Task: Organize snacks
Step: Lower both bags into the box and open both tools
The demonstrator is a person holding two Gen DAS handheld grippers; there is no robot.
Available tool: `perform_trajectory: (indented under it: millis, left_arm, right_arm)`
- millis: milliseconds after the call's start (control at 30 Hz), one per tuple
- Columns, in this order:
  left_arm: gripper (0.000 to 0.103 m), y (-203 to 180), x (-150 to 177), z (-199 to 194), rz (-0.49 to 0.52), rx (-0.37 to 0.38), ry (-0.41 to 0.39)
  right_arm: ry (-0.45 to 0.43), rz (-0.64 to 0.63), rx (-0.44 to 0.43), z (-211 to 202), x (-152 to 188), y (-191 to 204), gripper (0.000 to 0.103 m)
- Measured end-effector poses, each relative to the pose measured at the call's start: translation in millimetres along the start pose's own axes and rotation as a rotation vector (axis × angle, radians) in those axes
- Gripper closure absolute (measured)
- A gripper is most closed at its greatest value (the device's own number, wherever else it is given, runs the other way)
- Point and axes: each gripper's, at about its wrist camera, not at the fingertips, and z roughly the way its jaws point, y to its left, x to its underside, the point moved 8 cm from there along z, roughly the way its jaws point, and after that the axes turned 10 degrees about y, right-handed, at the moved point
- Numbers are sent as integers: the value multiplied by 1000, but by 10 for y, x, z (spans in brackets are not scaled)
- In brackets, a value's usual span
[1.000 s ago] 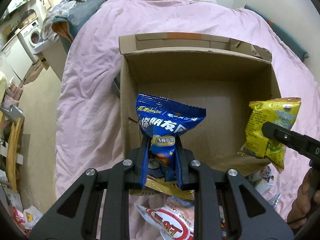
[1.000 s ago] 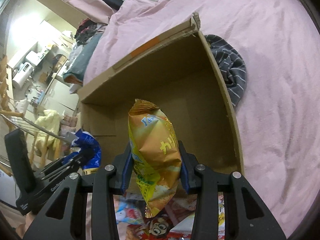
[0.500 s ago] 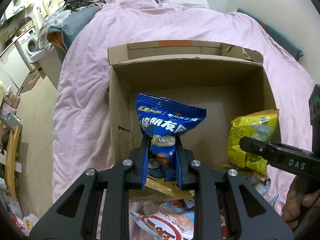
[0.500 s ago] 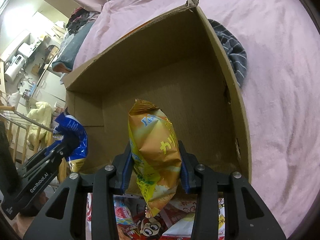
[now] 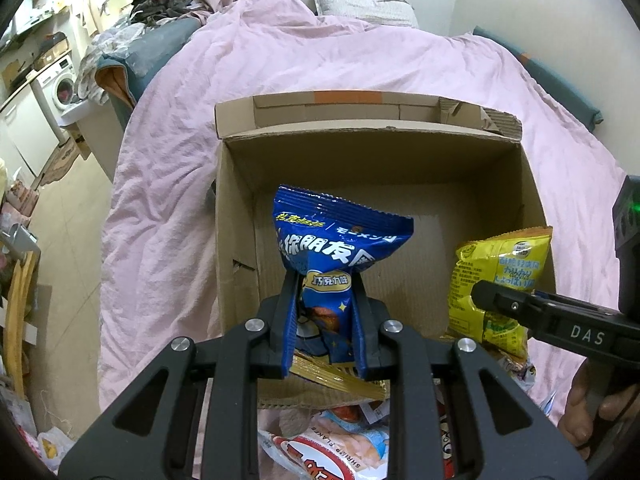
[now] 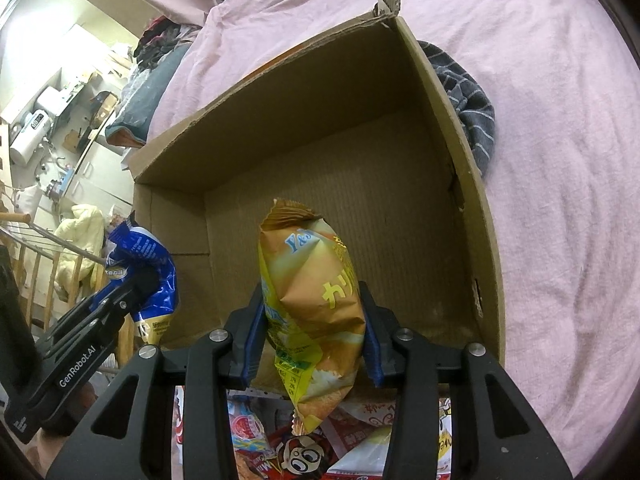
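Note:
My left gripper [image 5: 324, 292] is shut on a blue snack bag [image 5: 336, 240] and holds it upright over the near edge of an open cardboard box [image 5: 236, 208]. My right gripper [image 6: 312, 308] is shut on a yellow-orange snack bag [image 6: 312, 292], also above the box's [image 6: 460, 128] near edge. The yellow bag [image 5: 500, 276] shows at the right in the left wrist view; the blue bag [image 6: 140, 256] shows at the left in the right wrist view. The box floor is bare cardboard.
The box sits on a pink bedspread [image 5: 168, 168]. Several loose snack packets [image 5: 332, 452] lie in a pile below both grippers [image 6: 296, 452]. A striped grey cloth [image 6: 472, 116] lies right of the box. Floor and a washing machine [image 5: 60, 84] are at far left.
Both grippers have pulled back and risen slightly with their bags; the box now sits farther off in the left view. The right gripper's yellow bag has moved toward the box's right side.

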Motion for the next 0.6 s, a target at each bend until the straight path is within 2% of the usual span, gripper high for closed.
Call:
perform_trajectory:
  millis: [267, 333, 433, 467, 500, 600]
  left_arm:
    - [83, -34, -4, -44, 14, 6, -13]
    - [83, -29, -8, -43, 12, 6, -11]
    - [79, -26, -4, -38, 9, 10, -6]
    - [70, -23, -3, -46, 8, 11, -7]
    - [57, -24, -5, -52, 7, 12, -11]
    - [36, -13, -28, -120, -8, 32, -45]
  right_arm:
    - [-22, -15, 0, -40, -16, 23, 57]
    - [-31, -12, -4, -56, -25, 26, 53]
    - [-61, -4, -13, -112, -56, 27, 38]
    - [-69, -3, -14, -130, -64, 25, 31]
    - [-80, -1, -12, -151, -63, 23, 26]
    - [-116, 2, -11, -229, -99, 18, 18]
